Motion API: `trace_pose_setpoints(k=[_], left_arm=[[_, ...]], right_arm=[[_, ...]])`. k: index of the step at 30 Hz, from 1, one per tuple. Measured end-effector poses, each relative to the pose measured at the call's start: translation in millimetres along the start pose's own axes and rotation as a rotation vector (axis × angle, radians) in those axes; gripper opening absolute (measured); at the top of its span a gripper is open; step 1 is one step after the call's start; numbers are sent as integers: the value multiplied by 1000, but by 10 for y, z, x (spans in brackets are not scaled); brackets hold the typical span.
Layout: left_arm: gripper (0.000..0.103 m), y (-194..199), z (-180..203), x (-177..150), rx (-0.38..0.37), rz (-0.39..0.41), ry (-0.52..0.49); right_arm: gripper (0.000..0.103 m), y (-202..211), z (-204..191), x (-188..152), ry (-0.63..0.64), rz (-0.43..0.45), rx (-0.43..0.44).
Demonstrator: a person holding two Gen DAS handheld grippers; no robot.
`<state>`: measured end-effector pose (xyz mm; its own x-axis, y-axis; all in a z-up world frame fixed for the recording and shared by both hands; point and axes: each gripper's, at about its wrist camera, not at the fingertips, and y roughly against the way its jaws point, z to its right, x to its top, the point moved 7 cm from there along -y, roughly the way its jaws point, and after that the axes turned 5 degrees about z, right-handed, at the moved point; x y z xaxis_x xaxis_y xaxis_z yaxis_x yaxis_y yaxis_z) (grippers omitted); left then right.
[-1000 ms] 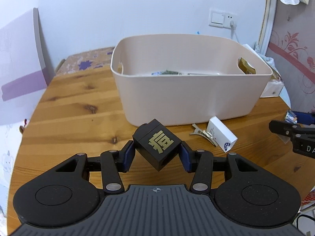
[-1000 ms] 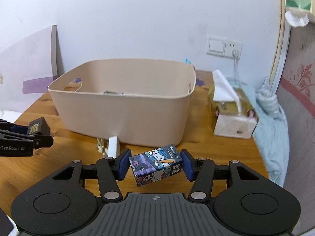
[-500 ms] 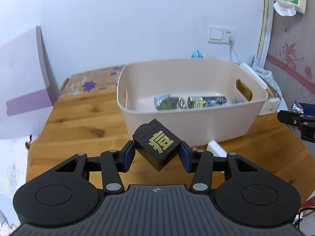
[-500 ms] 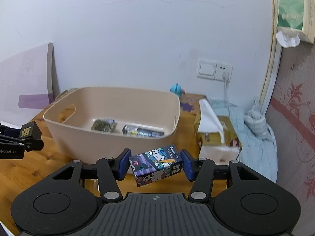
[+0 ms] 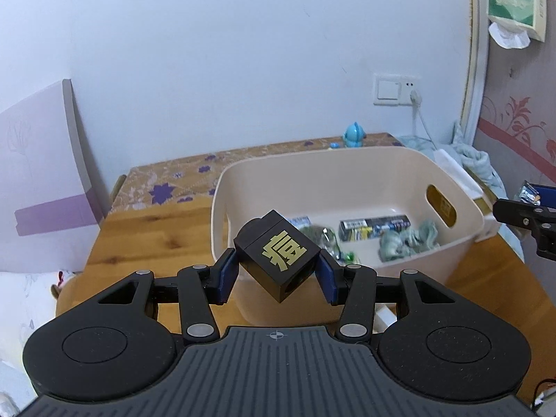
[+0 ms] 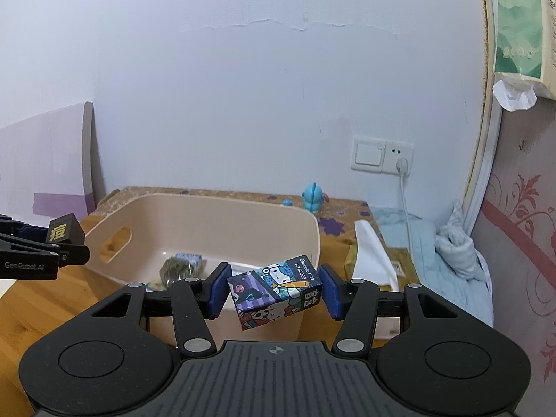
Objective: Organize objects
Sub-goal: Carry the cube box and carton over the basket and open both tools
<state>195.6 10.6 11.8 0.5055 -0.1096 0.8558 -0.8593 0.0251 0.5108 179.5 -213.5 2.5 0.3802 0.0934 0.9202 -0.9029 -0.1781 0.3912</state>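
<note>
**Both grippers loaded, held above the bin's near edge**

Far left: a pale purple-banded board (image 5: 41, 180) leans against the wall beside the wooden table (image 5: 146, 239).

Left gripper (image 5: 278, 274): clenched on a black cube (image 5: 277, 259) bearing a gold character. The blue pads (image 5: 227, 276) press its two side corners, so the cube sits tilted, one corner pointing down. In the left wrist view it hangs in front of the near left wall of the beige bin (image 5: 462, 253), off the table. The right wrist view shows the same cube (image 6: 66, 232) at the far left of that frame, beside the bin's left handle slot.

Bin contents (partly hidden by the cube): a greenish crinkled packet (image 5: 321, 238), a long dark pack with yellow and blue print (image 5: 373, 227) lying flat toward the far wall, and a pale green crumpled item (image 5: 406, 243) to its right. All lie on the bin floor.

Right gripper (image 6: 274, 292): grasping a small cartoon-printed box (image 6: 276, 290), purple and teal, pinched across its short ends and tilted, its right end higher. It is held in front of the bin's near right corner (image 6: 309, 229), clear of the table.

Behind the bin: a small blue figurine (image 6: 312, 198) stands on a floral-patterned surface (image 5: 166, 184) near the wall. Right of the bin: a tissue box (image 6: 377, 267) with a white sheet standing up, then light blue cloth (image 6: 448, 260). A wall switch and socket (image 6: 382, 154) sit above, with a white cable plugged in.
</note>
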Motion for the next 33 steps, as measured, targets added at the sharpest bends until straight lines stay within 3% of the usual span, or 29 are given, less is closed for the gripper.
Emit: trace_pose_setpoints(k=[14, 23, 33], left_arm=[[50, -437, 249, 206, -3, -14, -58], [50, -939, 286, 114, 14, -87, -23], [50, -1271, 338, -27, 65, -134, -67]], right_arm=[[52, -338, -32, 105, -3, -7, 7], [52, -644, -49, 36, 43, -56, 4], [52, -988, -168, -121, 51, -143, 45]])
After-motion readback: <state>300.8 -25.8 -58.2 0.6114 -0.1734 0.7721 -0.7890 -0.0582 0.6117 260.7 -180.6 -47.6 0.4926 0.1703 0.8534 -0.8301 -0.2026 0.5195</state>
